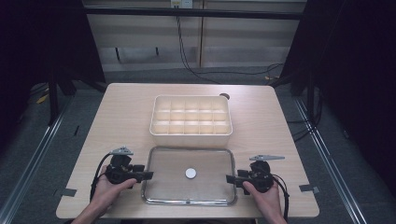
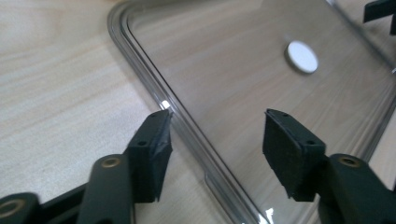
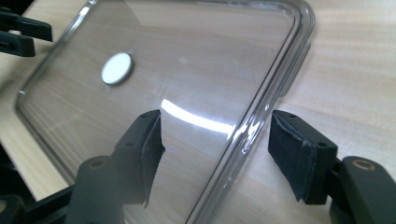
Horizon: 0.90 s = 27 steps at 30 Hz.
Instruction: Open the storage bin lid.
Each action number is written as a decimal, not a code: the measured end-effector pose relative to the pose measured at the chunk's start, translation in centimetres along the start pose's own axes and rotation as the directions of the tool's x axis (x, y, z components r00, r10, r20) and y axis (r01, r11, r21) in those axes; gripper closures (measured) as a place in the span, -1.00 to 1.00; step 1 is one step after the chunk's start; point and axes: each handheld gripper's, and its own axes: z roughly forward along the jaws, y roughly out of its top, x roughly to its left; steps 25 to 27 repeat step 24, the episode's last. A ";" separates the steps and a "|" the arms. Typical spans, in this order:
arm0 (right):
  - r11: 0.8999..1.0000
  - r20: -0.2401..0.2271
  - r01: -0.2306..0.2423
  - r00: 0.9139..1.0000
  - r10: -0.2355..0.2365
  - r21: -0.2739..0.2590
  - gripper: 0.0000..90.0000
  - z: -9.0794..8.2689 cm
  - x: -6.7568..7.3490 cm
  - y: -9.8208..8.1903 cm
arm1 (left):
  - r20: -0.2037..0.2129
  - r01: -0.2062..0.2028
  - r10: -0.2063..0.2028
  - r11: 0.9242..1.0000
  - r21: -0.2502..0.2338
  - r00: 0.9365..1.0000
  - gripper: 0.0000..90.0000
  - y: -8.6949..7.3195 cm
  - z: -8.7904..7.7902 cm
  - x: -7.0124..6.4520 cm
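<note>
Clear lid (image 1: 168, 161) with white disc (image 1: 190, 173) lies flat on table (image 1: 126, 107), just before the compartment box (image 1: 190, 122). Left gripper (image 1: 148, 176) and right gripper (image 1: 229, 178) both wide open, each straddling a lid edge, gripping nothing.

The high view looks forward and down from above the near edge of the tabletop (image 1: 121, 102), taking in all of it. Each gripper view sits low and close, looking inward along its own fingers (image 2: 152, 154) from opposite sides. All three share the clear lid (image 1: 163, 161) and its white disc (image 1: 191, 173).
</note>
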 end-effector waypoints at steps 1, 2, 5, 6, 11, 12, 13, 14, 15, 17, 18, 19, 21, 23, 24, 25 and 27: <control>1.000 -0.007 0.007 1.000 -0.007 -0.009 -0.23 -0.2 -0.1 0.3 | -0.010 0.009 -0.009 1.000 -0.005 1.000 -0.11 0.1 -0.1 0.0; 1.000 -0.009 0.014 1.000 -0.014 -0.019 -0.23 -0.4 -0.2 0.6 | -0.017 0.005 -0.006 1.000 -0.005 1.000 -0.15 0.3 -0.3 0.1; 0.998 -0.015 0.032 0.999 -0.033 -0.055 -0.28 -1.0 -0.2 1.6 | -0.019 -0.016 0.015 0.999 -0.038 1.000 -0.23 1.0 -1.1 0.1; 0.997 -0.019 0.030 0.999 -0.031 -0.071 -0.28 -1.2 -0.2 1.9 | -0.021 -0.030 0.029 0.998 -0.050 0.999 -0.26 1.3 -1.3 0.2; 0.988 -0.018 0.043 0.999 -0.046 -0.147 -0.30 -2.4 -0.6 3.2 | -0.033 -0.050 0.046 0.993 -0.110 0.998 -0.36 2.3 -1.9 0.4; 0.986 -0.007 0.052 0.999 -0.054 -0.156 -0.31 -2.7 -0.7 3.4 | -0.049 -0.062 0.057 0.993 -0.103 0.997 -0.36 2.4 -2.1 0.5; 0.984 0.012 0.067 0.998 -0.066 -0.165 -0.32 -3.0 -0.8 3.5 | -0.080 -0.078 0.069 0.991 -0.112 0.994 -0.36 2.4 -2.2 0.6; 0.981 0.029 0.079 0.997 -0.075 -0.176 -0.32 -3.3 -1.0 3.7 | -0.087 -0.073 0.062 0.989 -0.130 0.994 -0.36 2.3 -2.5 0.9; 0.979 0.037 0.075 0.997 -0.070 -0.191 -0.32 -3.7 -1.2 3.8 | -0.080 -0.059 0.048 0.988 -0.143 0.996 -0.36 2.2 -2.7 1.2; 0.974 0.050 0.066 0.997 -0.056 -0.219 -0.34 -4.3 -1.8 3.8 | -0.085 -0.054 0.040 0.984 -0.171 0.996 -0.36 2.0 -3.2 1.8; 0.970 0.058 0.066 0.997 -0.054 -0.235 -0.34 -4.6 -2.1 3.7 | -0.093 -0.062 0.046 0.982 -0.180 0.995 -0.36 1.9 -3.3 2.0; 0.965 0.061 0.061 0.997 -0.047 -0.255 -0.34 -4.9 -2.5 3.6 | -0.125 -0.073 0.051 0.981 -0.177 0.991 -0.35 1.7 -3.5 2.2; 0.959 0.076 0.055 0.996 -0.035 -0.279 -0.37 -5.2 -3.2 3.4 | -0.148 -0.078 0.050 0.978 -0.194 0.988 -0.29 1.4 -3.6 2.7; 0.961 0.090 0.050 0.996 -0.026 -0.271 -0.39 -5.2 -3.7 3.2 | -0.170 -0.070 0.036 0.977 -0.202 0.985 -0.30 1.3 -3.6 3.0; 0.962 0.098 0.045 0.995 -0.019 -0.269 -0.39 -5.1 -3.9 3.1 | -0.174 -0.077 0.040 0.976 -0.205 0.984 -0.32 1.3 -3.7 3.1; 0.962 0.098 0.045 0.995 -0.019 -0.269 -0.39 -5.1 -3.9 3.1 | -0.174 -0.077 0.040 0.976 -0.205 0.984 -0.32 1.3 -3.7 3.1; 0.962 0.098 0.045 0.995 -0.019 -0.269 -0.39 -5.1 -3.9 3.1 | -0.174 -0.077 0.040 0.976 -0.205 0.984 -0.32 1.3 -3.7 3.1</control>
